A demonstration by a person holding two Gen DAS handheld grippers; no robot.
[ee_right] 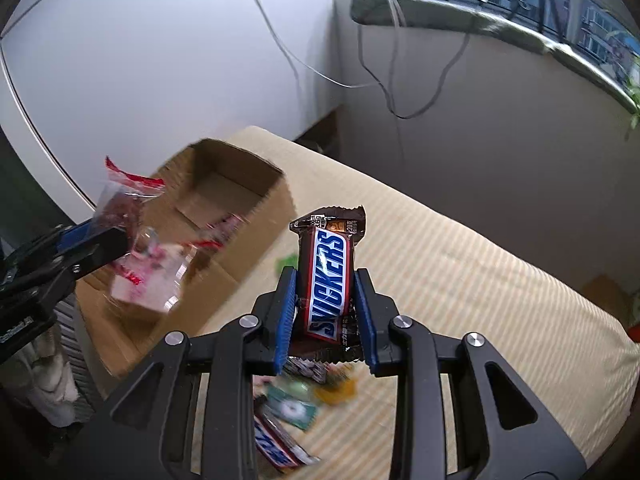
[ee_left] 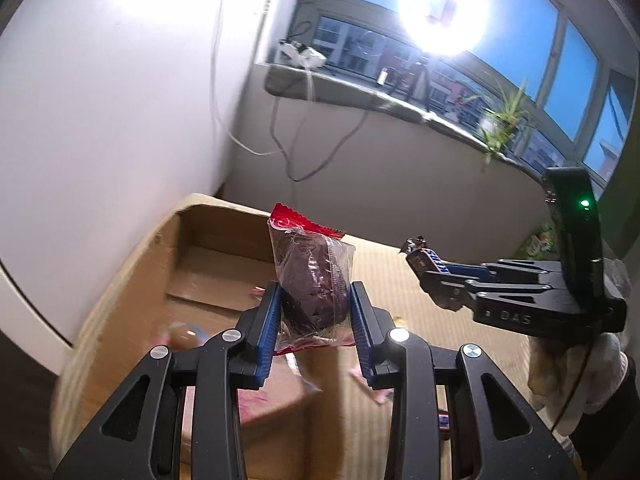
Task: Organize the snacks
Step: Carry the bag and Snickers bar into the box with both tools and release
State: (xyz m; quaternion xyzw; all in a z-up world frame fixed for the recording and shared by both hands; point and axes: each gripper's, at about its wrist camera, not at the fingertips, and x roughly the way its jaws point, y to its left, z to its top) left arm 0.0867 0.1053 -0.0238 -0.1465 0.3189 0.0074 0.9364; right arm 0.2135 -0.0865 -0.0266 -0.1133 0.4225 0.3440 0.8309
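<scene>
snacks are held in both grippers at this moment, one each, raised above a striped cream cushioned surface (ee_right: 460, 264). between the blue pads of the right gripper (ee_right: 326, 300) stands a brown snickers bar (ee_right: 326, 276) in a glossy wrapper with a blue and white logo, upright, clamped by its long sides, its crimped top end above the fingertips. the left gripper (ee_left: 316, 308) is clenched on a clear plastic packet with a red serrated top edge (ee_left: 312, 276), holding what looks like a dark brown chocolate cake; it also stands upright, gripped around its lower half. moving outward, an open brown cardboard box (ee_right: 224, 184) sits on the cushioned surface near a white wall panel, ahead and to the left of the right gripper, with a few blurred pink and white wrappers already inside. below the right gripper, loose snacks remain on the surface: a second snickers bar (ee_right: 276, 446), a green packet (ee_right: 290, 404) and a small yellow sweet (ee_right: 336, 390). judging from this, the step in hand is carrying two picked items toward the box. the next move probably calls for bringing each gripper over the box opening and loosening the jaws so the packets drop inside without snagging on the rim.
</scene>
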